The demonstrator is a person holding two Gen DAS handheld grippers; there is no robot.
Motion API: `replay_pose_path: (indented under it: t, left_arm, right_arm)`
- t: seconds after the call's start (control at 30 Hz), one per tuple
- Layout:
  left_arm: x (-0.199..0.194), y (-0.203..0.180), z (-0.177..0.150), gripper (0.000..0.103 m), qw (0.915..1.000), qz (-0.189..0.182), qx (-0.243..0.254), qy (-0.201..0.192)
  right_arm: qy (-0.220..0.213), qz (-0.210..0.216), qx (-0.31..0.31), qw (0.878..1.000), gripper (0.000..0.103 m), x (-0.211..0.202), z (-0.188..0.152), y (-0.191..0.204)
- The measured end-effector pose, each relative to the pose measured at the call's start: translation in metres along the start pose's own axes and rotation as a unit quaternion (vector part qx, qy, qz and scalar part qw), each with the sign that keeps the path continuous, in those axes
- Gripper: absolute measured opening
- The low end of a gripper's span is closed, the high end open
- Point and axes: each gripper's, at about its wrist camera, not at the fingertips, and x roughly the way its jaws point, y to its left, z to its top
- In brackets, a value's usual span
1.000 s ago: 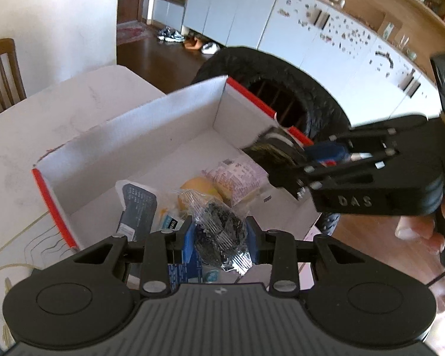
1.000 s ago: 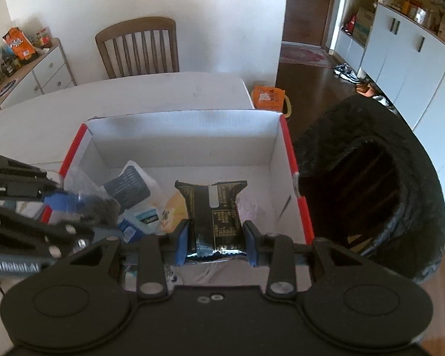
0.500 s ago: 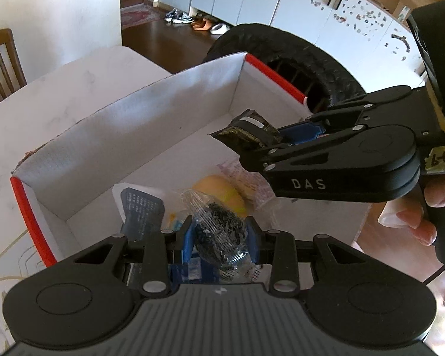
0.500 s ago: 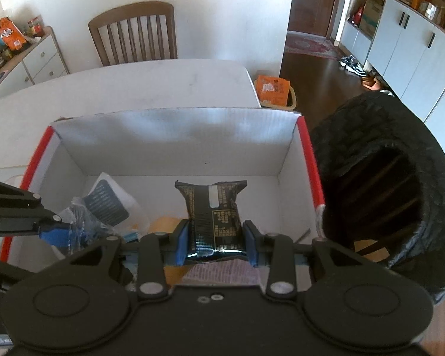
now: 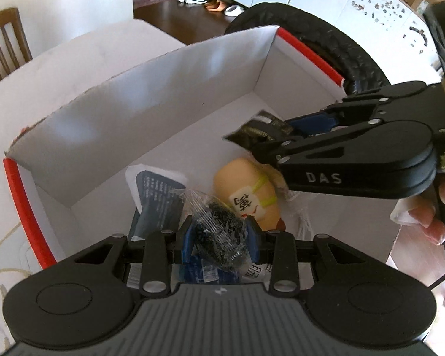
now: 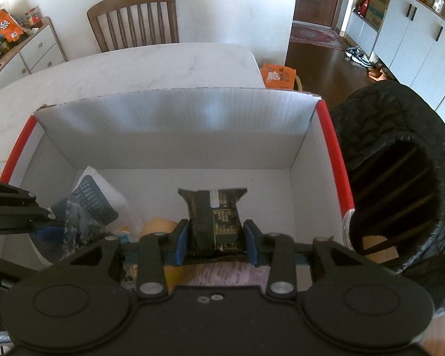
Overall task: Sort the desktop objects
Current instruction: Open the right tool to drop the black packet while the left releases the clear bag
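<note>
While over box (image 6: 175,124), fingers (image 5: 190,237) clamp packets (image 5: 219,237).

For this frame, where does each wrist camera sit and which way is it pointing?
Left wrist: sits behind the left gripper, looking down into the box; its fingers pinch a clear wrapped dark snack; the right gripper and a hand enter from the right.
Right wrist: sits behind the right gripper, facing the box's far wall, the chair and table; it grips a black packet.
Shared: the box, both grippers, the yellow bun, the black basket.
</note>
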Motion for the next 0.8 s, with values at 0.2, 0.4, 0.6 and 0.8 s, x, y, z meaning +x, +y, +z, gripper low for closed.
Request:
replay_pose_path:
  t: [0.2,0.4,0.6,0.8]
  left_arm:
    - [0.000,0.004,-0.002,0.036,0.9999,-0.008,-0.013,0.002]
    - [0.003,0.002,-0.001,0.063,0.9997,-0.016,-0.020,-0.003]
    - [-0.003,-0.001,-0.002,0.067,0.9994,-0.019,-0.022,-0.016]
    - [-0.010,-0.003,-0.006,0.067,0.9993,-0.022,-0.019,-0.023]
  right_arm:
    - [0.001,0.005,0.006,1.000,0.043,0.000,-0.002,-0.002]
    - [-0.005,0.008,0.011,1.000,0.060,-0.005,0.001,-0.004]
    - [-0.016,0.006,0.011,1.000,0.064,-0.016,-0.001,-0.004]
    - [-0.025,0.011,0.013,1.000,0.064,-0.029,0.000,-0.006]
